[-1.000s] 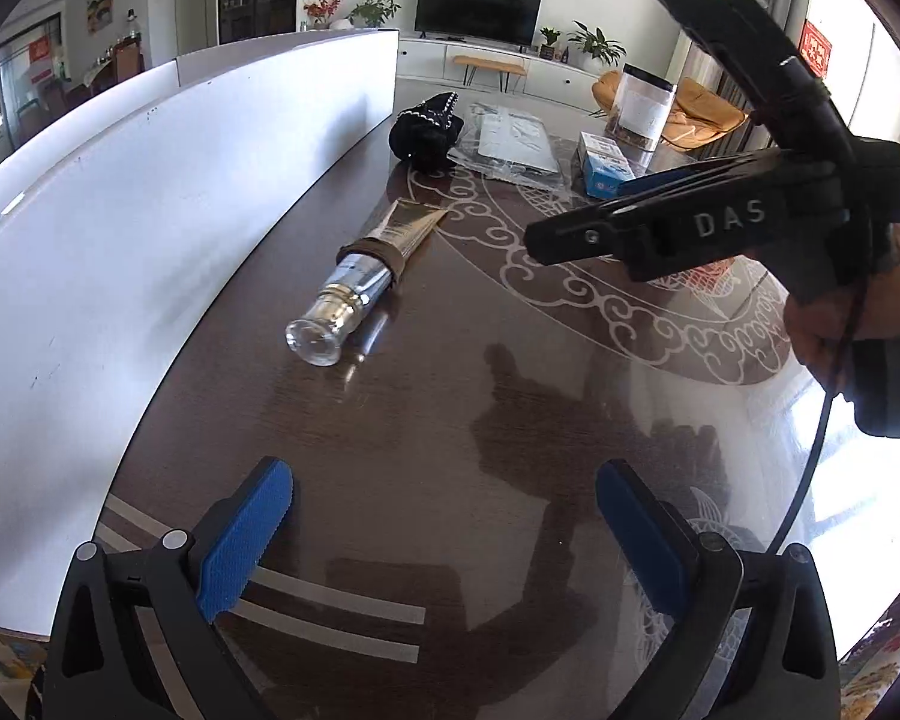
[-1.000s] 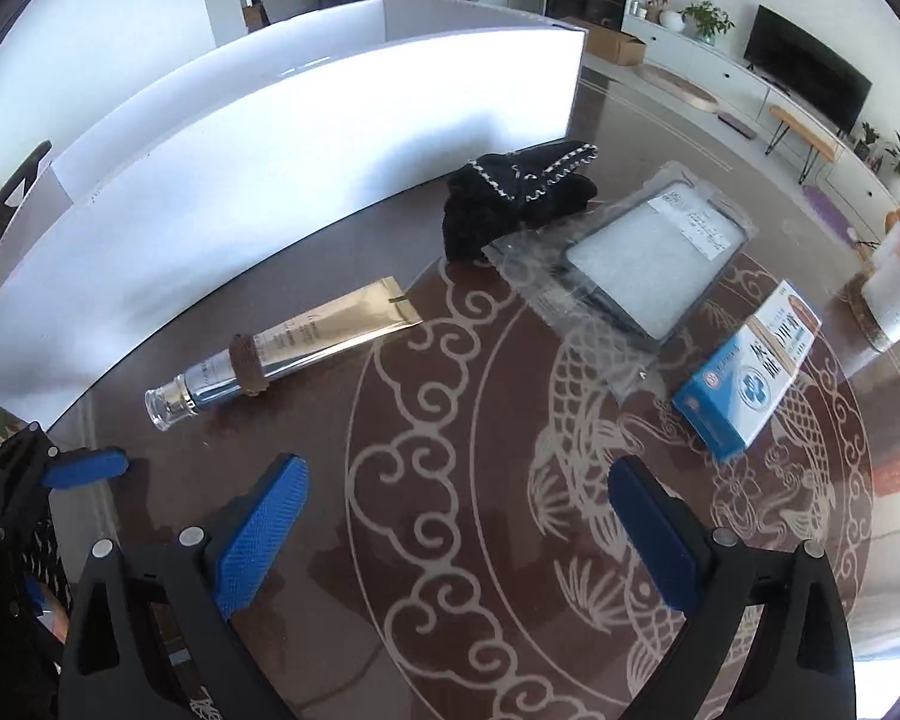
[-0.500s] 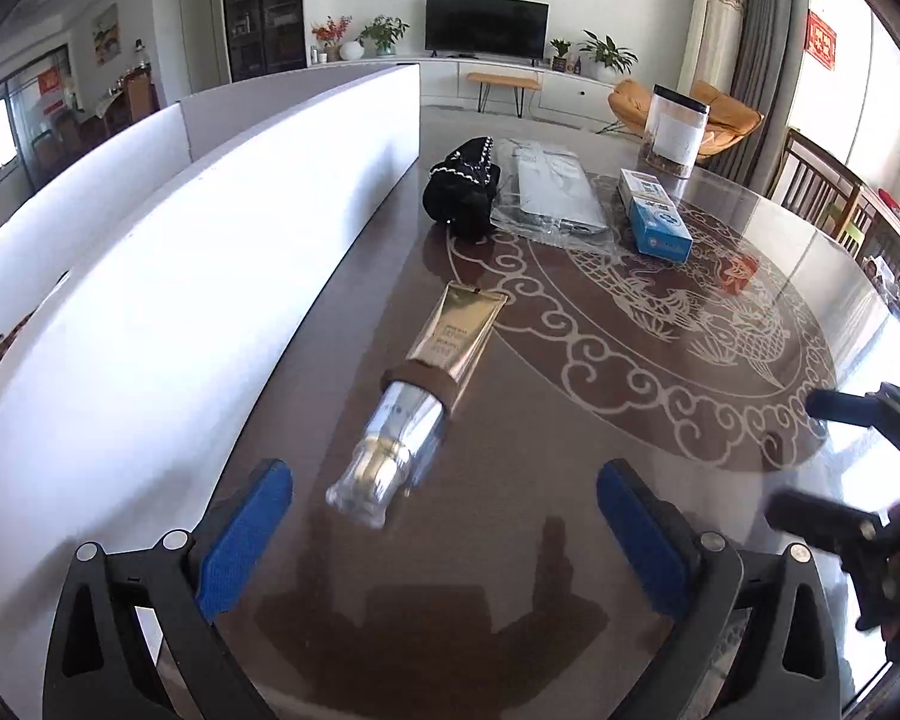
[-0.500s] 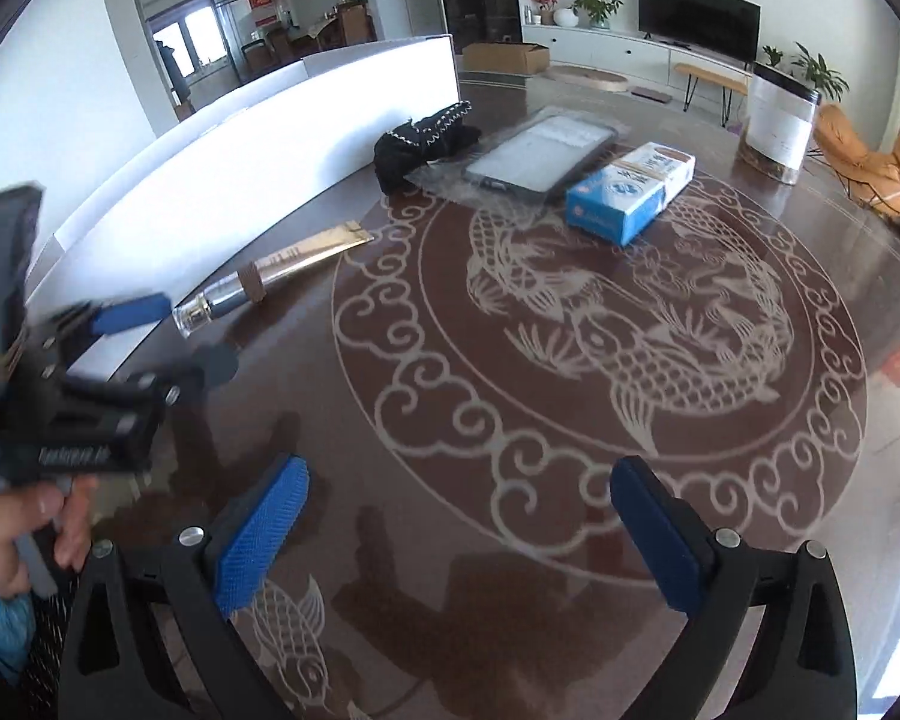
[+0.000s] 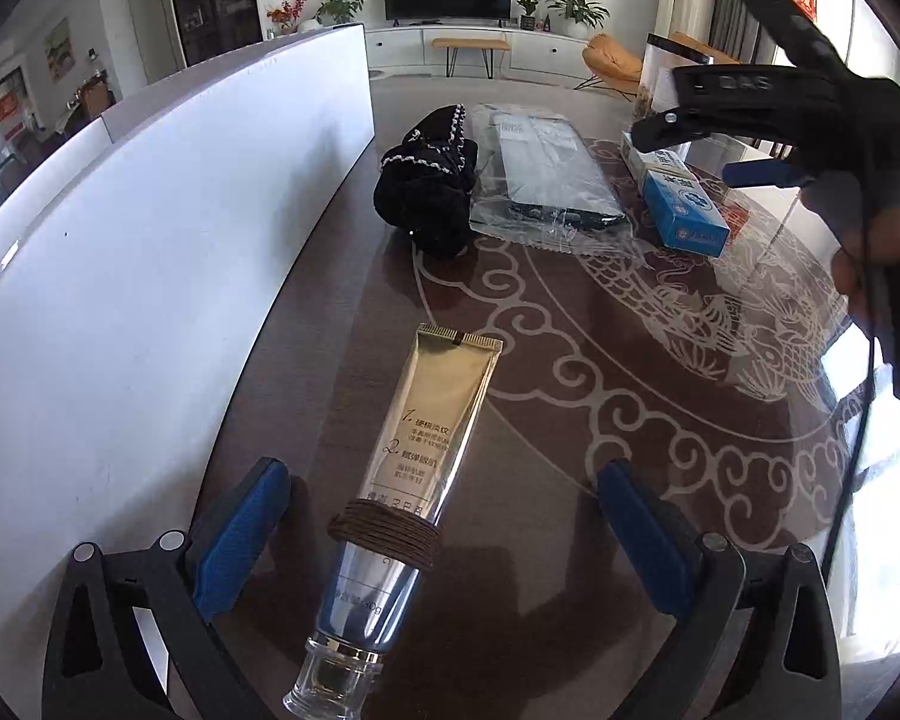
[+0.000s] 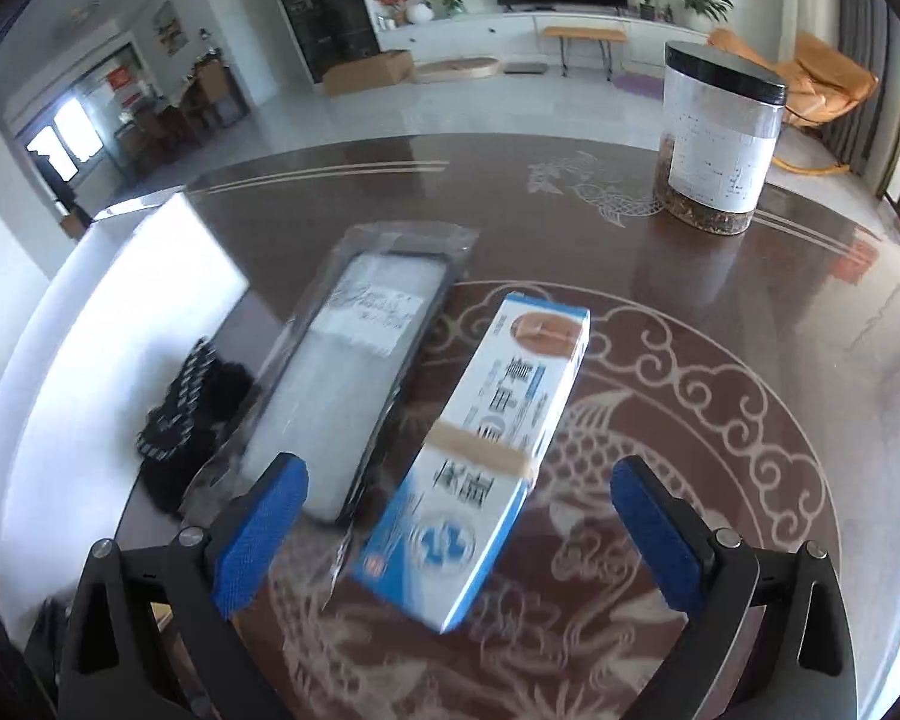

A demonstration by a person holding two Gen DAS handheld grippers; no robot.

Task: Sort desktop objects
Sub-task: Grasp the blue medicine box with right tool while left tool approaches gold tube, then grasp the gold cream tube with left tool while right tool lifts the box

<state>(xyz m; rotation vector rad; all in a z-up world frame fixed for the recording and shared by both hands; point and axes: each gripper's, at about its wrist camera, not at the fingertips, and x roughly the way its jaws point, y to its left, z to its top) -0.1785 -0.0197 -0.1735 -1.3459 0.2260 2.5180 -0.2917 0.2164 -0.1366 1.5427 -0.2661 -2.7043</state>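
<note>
One lidded clear jar (image 6: 720,138) upright at far table (image 6: 750,312) edge, brownish bits inside, contents unclear. One clear bag (image 5: 546,180) holding dark flat item. One gold tube (image 5: 402,480), brown band round it, lying between my left gripper (image 5: 444,534) pads, untouched; cap cut off by frame. One blue-white box (image 6: 486,456) between my right gripper (image 6: 462,540) pads, blurred. One black pouch (image 5: 432,180) beside bag. Both my jaws apart.

The left wrist view looks low along the counter (image 5: 306,396), close over a tube (image 5: 426,456), toward a TV wall. The right wrist view sits nearer a box (image 6: 486,456), facing likewise. Both share box (image 5: 678,198), pouch (image 5: 552,180) and cloth (image 5: 426,192).
</note>
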